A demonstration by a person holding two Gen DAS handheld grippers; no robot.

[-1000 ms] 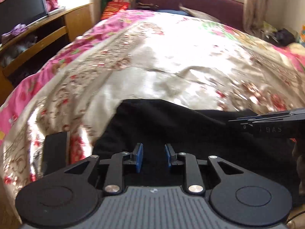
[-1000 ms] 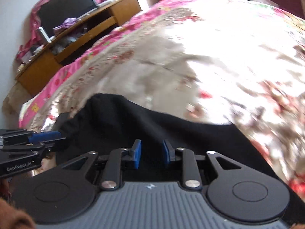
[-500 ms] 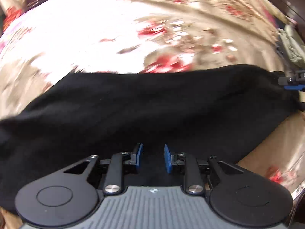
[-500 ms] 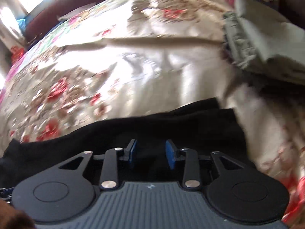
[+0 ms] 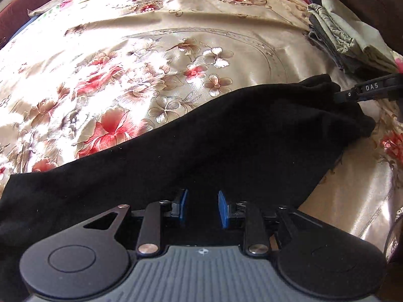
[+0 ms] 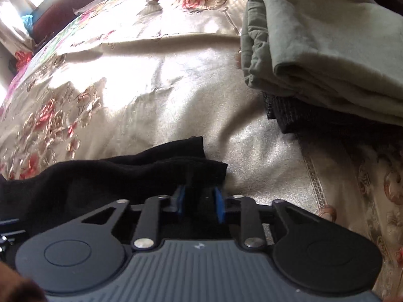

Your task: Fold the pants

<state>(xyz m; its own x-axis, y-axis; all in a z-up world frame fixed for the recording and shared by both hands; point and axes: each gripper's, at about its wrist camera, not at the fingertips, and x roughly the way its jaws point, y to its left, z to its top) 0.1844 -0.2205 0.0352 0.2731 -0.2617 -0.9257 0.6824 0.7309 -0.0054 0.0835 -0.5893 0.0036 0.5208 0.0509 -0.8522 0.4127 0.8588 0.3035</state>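
Black pants [image 5: 226,138] lie in a long band across a floral satin bedspread [image 5: 151,58]. My left gripper [image 5: 201,209] has its blue pads on either side of the black cloth at the near edge, shut on the pants. My right gripper [image 6: 199,203] is shut on the pants' end [image 6: 161,168], where the cloth bunches between its pads. The right gripper also shows in the left wrist view [image 5: 365,90], at the pants' far right end.
A stack of folded olive and dark clothes [image 6: 327,50] lies on the bed just right of the pants' end; it also shows in the left wrist view [image 5: 347,37]. A dark red headboard [image 6: 70,2] stands at the far side.
Both grippers swung from facing the bed's left side and wooden desk to facing the right side with the folded stack. The pants now stretch out in a long band between them.
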